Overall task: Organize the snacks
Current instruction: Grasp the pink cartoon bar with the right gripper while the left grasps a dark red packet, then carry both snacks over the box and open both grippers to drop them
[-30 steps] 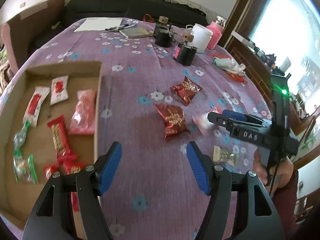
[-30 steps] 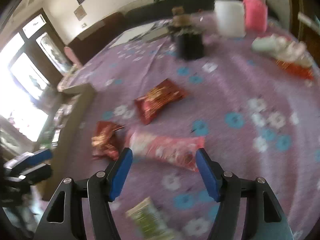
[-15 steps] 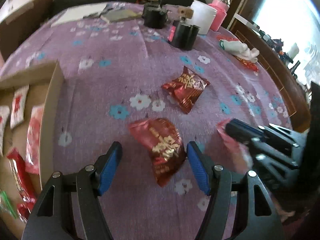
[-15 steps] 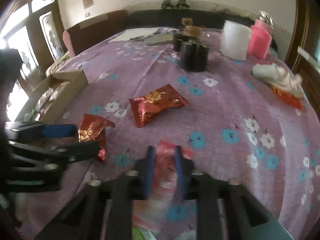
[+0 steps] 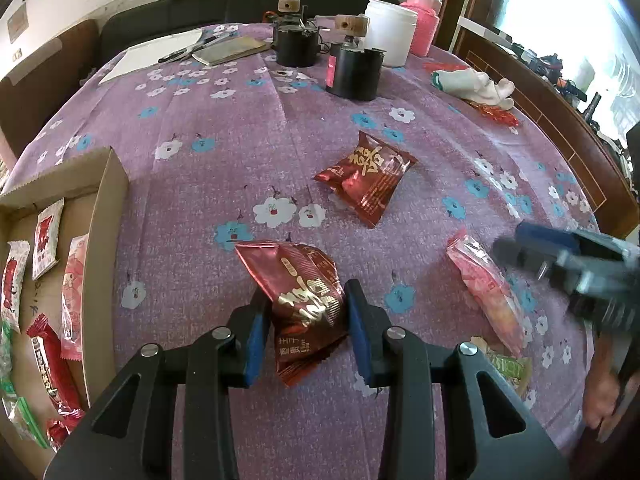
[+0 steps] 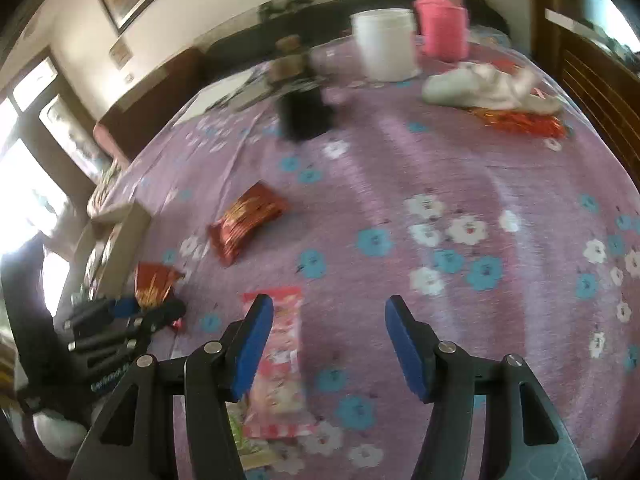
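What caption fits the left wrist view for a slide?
Left gripper closing on a dark red snack packet lying on the floral purple tablecloth, beside a cardboard box of sorted snacks.

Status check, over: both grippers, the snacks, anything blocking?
Left gripper closing on dark red snack packet. Right gripper opening over pink packet, not gripping. Box path clear.

Both wrist cameras look steeply down along their blue-padded fingers, close over the table (image 5: 224, 128). Left view faces the black canisters from beside the cardboard box (image 5: 105, 216); both views share the red snack packet (image 5: 366, 178) (image 6: 246, 220).
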Demonstrator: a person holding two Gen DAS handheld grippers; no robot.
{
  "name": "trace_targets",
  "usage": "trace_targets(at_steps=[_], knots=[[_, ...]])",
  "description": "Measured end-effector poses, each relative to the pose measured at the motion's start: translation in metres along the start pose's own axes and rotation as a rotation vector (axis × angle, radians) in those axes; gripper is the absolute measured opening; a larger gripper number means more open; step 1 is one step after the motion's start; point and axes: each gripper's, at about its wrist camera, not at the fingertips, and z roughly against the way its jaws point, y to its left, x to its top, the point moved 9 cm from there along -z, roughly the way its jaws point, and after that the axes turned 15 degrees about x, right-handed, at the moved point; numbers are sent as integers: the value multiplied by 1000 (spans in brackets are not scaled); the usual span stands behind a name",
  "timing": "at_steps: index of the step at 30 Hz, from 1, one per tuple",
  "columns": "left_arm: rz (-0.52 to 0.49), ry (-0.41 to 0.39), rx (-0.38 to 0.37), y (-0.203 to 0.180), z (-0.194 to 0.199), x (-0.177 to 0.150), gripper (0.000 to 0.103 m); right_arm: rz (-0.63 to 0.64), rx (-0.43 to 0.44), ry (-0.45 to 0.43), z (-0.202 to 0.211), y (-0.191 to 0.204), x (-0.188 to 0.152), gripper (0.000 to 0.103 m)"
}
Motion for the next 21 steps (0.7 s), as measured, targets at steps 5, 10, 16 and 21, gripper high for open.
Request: trace_targets(at_steps=[5,10,16,21], knots=[[2,-7,16,-1,-3,3,34,186,-168,105,-32,27,-24,58],[11,-6,13,0,-4,5,32,257,-185,99,-33,44,-28,27],[55,-27,-37,9,19,2,31,195,-122,26,-25,40,-18,25],[106,-79,-73,31,55,-4,31,131,0,-118,-3,45,-1,25]])
